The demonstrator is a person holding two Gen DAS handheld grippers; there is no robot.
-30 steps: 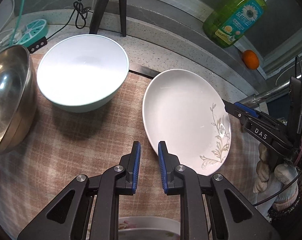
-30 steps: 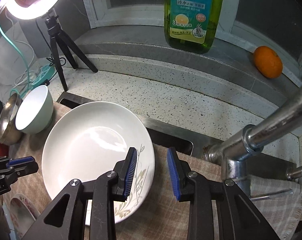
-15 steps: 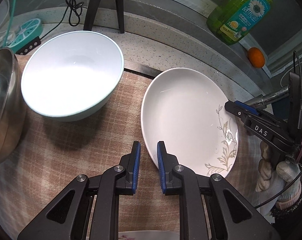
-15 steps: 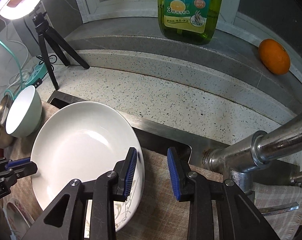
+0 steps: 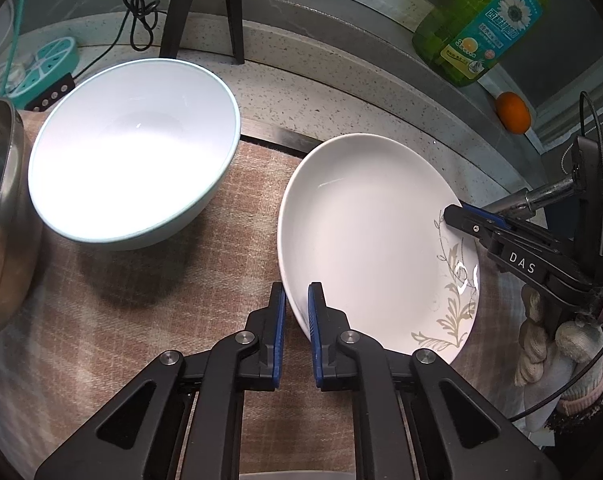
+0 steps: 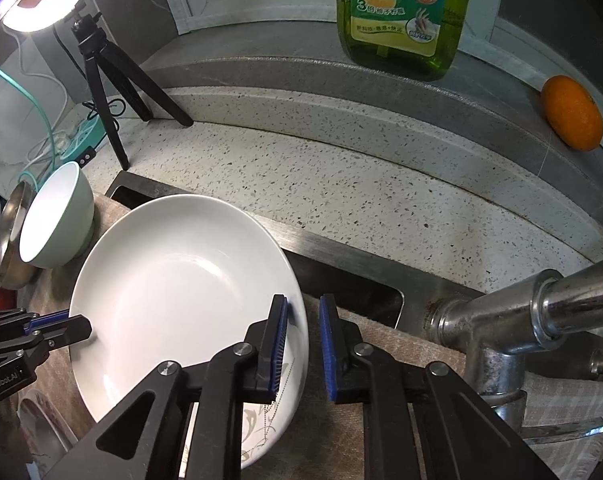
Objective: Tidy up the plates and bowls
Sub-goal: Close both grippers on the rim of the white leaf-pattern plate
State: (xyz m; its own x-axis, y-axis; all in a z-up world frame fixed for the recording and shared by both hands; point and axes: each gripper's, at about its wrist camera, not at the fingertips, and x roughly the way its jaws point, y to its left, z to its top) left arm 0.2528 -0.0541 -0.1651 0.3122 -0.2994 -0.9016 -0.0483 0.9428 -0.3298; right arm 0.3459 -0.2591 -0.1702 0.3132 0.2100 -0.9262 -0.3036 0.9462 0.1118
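White plate (image 5: 365, 240) | left claw (image 5: 297, 308), right claw (image 6: 303, 344) clamp rim, closing | right claw marked "DAS"

Home kitchen: sink faucet (image 6: 541, 312), dish soap (image 6: 397, 16), countertop (image 6: 341, 184)

The plate (image 5: 365, 240) and bowl (image 5: 129, 152) look like glossy, smooth glazed ceramic. Beneath them lies a matt woven checked cloth (image 5: 121, 312). Beyond the fingers (image 5: 279, 320), the surface (image 6: 341, 184) is speckled stone. The tap (image 6: 541, 312) is shiny metal; the bottle (image 6: 401, 16) clear plastic.
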